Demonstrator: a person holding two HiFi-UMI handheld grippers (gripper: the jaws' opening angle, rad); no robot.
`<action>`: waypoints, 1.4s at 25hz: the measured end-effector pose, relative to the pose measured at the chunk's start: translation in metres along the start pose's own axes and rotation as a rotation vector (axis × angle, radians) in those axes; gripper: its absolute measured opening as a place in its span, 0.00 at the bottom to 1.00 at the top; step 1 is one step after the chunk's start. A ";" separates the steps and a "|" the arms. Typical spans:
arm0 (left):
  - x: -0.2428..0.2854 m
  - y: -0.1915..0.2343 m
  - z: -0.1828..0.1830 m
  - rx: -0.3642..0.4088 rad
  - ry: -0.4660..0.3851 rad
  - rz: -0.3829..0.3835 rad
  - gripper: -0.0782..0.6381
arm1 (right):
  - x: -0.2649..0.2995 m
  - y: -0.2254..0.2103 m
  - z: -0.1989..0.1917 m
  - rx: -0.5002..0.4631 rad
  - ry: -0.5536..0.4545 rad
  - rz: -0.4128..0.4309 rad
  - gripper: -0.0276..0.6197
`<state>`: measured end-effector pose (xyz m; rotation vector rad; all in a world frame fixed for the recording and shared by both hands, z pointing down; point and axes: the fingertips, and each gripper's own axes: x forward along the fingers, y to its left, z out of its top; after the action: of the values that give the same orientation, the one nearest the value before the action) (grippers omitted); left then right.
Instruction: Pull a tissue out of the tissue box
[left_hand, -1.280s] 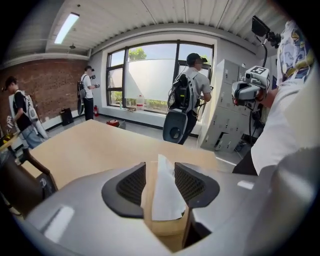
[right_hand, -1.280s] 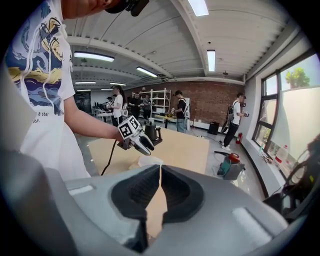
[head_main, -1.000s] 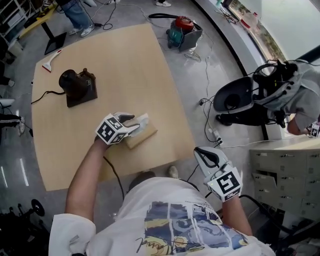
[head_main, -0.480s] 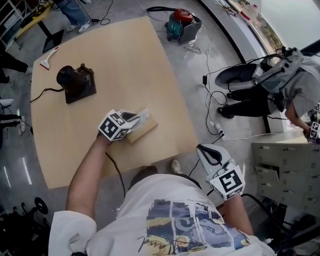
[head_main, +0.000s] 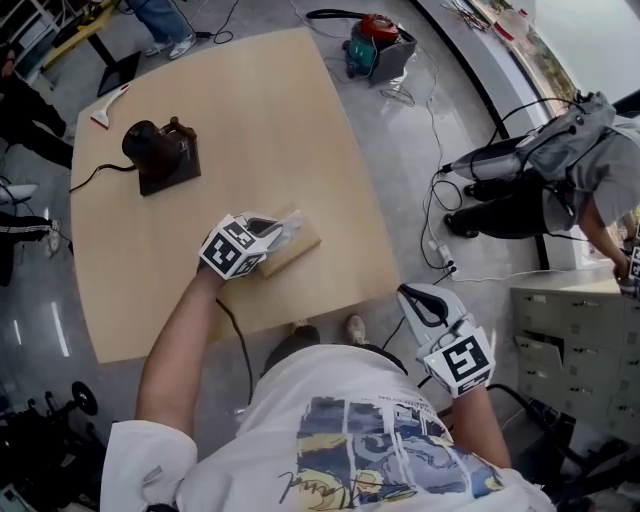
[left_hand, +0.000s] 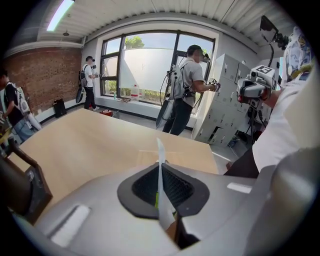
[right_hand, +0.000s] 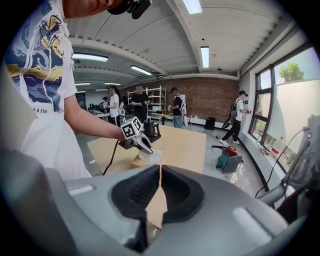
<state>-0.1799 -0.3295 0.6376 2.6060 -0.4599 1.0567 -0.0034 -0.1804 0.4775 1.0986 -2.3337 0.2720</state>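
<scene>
Since the earlier frames the left gripper (head_main: 278, 232) has been closed. Its jaws, wide apart a second ago, have just been brought together on the tissue (left_hand: 160, 155), and the white sheet is now pinched thin and upright between the dark pads.

The tissue box (head_main: 298, 250) is found near the front edge of the table (head_main: 250, 120), directly under that gripper, with the tissue standing out of its top. The right gripper (head_main: 410, 297) is held off the table at the person's side, jaws pressed together on nothing.

Risk from here, as judged: the box looks light and nothing is bracing it, so it may be lifted or dragged along with the pull. A soft sheet gripped only near its tip could also be torn, or slipped free, if jerked.

Materials noted — flimsy, creased paper, a low tan rectangular box, a smooth pale wood tabletop with rounded corners, and ribbed black pads.
</scene>
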 end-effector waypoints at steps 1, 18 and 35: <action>-0.002 -0.001 0.002 0.000 -0.002 0.008 0.12 | -0.001 -0.001 0.000 -0.001 -0.003 0.004 0.06; -0.035 -0.011 0.027 0.066 0.025 0.152 0.12 | -0.013 -0.011 -0.011 0.002 -0.048 0.073 0.06; -0.068 -0.028 0.057 0.123 0.041 0.273 0.12 | -0.037 -0.020 -0.030 -0.022 -0.089 0.112 0.06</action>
<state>-0.1799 -0.3137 0.5464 2.6754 -0.7826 1.2568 0.0430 -0.1574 0.4809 0.9896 -2.4757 0.2430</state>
